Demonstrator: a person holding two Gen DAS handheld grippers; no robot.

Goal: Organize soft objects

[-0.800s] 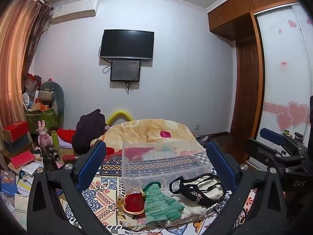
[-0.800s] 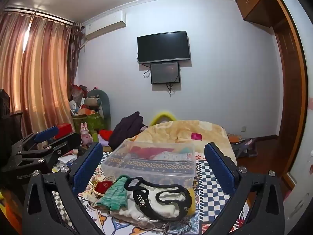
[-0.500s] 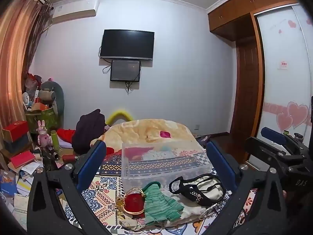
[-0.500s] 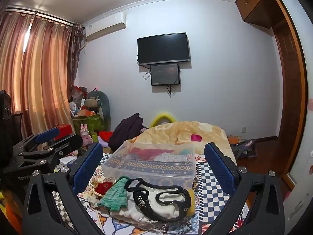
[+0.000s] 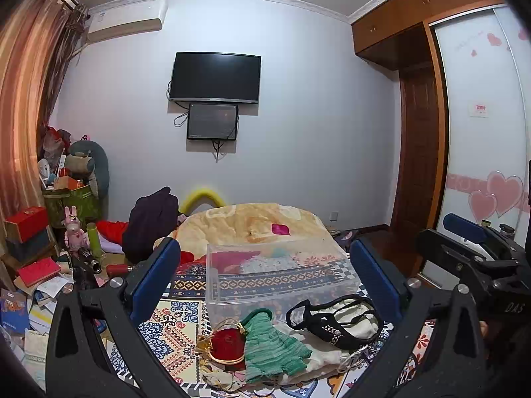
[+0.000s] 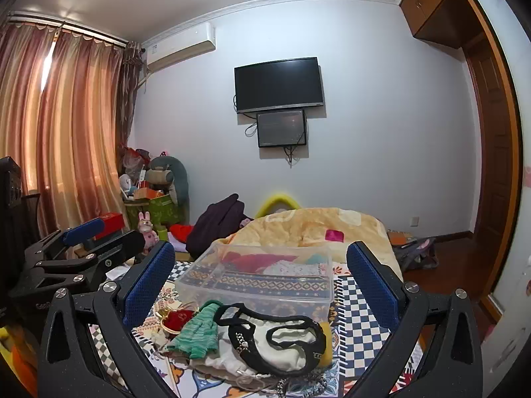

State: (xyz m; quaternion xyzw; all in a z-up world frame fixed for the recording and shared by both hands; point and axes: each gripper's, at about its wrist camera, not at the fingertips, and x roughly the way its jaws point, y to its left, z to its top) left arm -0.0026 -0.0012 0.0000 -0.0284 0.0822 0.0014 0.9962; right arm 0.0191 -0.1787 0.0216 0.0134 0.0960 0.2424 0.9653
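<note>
Almost nothing differs from 0.8 s ago: both views hold the same framing, with only a slight drift in the right wrist view. The left gripper [image 5: 265, 278] stays spread wide, nothing between its blue pads [image 5: 156, 275], hovering above the pile. The right gripper [image 6: 260, 280] is likewise still spread and empty, and it shows at the right edge of the left view, well apart from the pile.

The soft things have not moved. A green knit glove [image 5: 273, 348] lies on the patterned bed cover [image 5: 172, 328], touching a red pouch with a gold ring [image 5: 227, 345] on its left. Just right of the glove sits a white drawstring bag [image 6: 288, 348] with a black strap [image 6: 265, 341] looped over it. Behind them stands a clear plastic bin [image 5: 278, 275] holding 2 or 3 folded cloths, red one [image 6: 262, 260] on top. A beige blanket [image 5: 252, 222] lies beyond the bin.
</note>
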